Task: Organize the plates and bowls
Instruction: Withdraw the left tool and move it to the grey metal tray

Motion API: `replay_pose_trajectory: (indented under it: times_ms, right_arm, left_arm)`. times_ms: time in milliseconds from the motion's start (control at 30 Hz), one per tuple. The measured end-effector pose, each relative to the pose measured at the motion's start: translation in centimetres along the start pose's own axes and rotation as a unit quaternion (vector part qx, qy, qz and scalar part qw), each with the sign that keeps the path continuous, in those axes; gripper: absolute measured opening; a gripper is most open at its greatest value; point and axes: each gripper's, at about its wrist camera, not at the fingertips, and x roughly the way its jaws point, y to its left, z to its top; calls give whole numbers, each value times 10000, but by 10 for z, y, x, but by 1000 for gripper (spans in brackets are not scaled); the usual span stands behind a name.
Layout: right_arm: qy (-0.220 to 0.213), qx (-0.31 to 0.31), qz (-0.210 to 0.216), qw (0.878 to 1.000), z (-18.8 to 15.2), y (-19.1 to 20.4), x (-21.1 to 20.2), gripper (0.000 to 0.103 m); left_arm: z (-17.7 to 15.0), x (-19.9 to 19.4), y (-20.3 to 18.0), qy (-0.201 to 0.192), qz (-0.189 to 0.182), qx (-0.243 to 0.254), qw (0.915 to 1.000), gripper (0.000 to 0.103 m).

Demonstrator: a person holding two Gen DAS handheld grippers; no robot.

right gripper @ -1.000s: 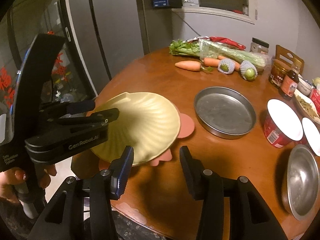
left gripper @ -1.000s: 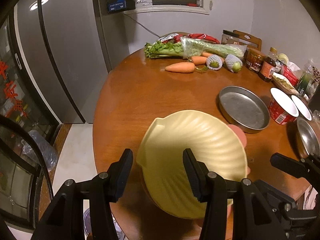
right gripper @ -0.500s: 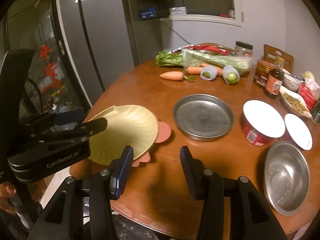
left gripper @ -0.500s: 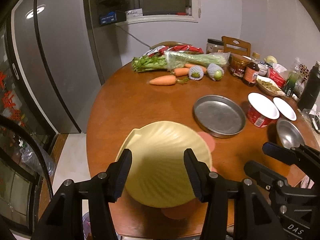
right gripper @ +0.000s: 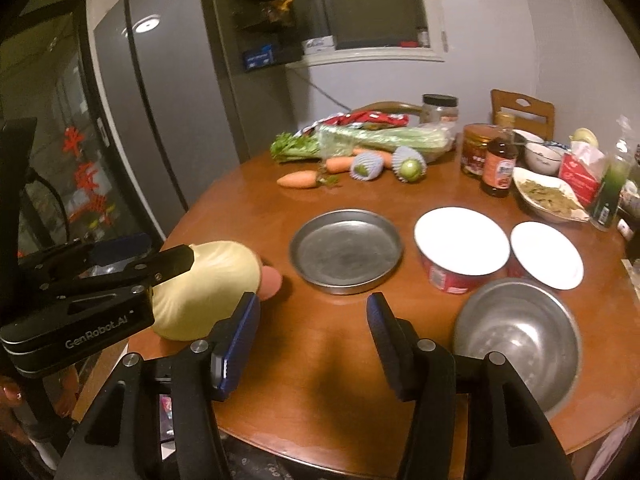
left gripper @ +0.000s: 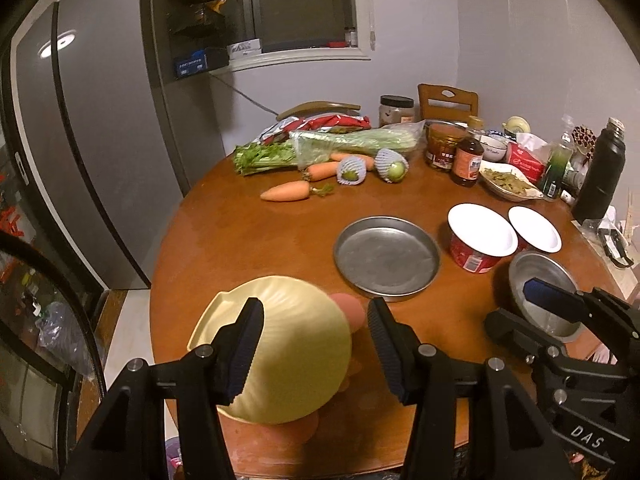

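The yellow shell-shaped plate (left gripper: 288,344) lies on a pink plate (left gripper: 354,312) at the 7 o'clock edge of the round wooden surface (left gripper: 248,240), and the left gripper (left gripper: 316,344) hangs above it with its fingers apart, gripping nothing. The right gripper (right gripper: 314,340) is opening its fingers over bare wood, nothing between them. A steel pan (right gripper: 346,250) sits near the middle at about 12 o'clock from that gripper, a steel bowl (right gripper: 516,340) at its 3 o'clock.
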Motion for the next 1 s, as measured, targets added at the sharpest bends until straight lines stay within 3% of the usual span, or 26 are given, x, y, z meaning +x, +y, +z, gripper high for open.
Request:
replay_pose_trajectory:
  times_ms: [400, 1000]
  right_arm:
    - [-104, 528, 6, 9986, 2, -38, -4, 58]
    - [581, 756, -216, 9952, 26, -54, 94, 58]
  left_arm:
    - [31, 29, -27, 140, -138, 244, 9995, 55]
    - [69, 126, -17, 864, -231, 133, 9959, 61]
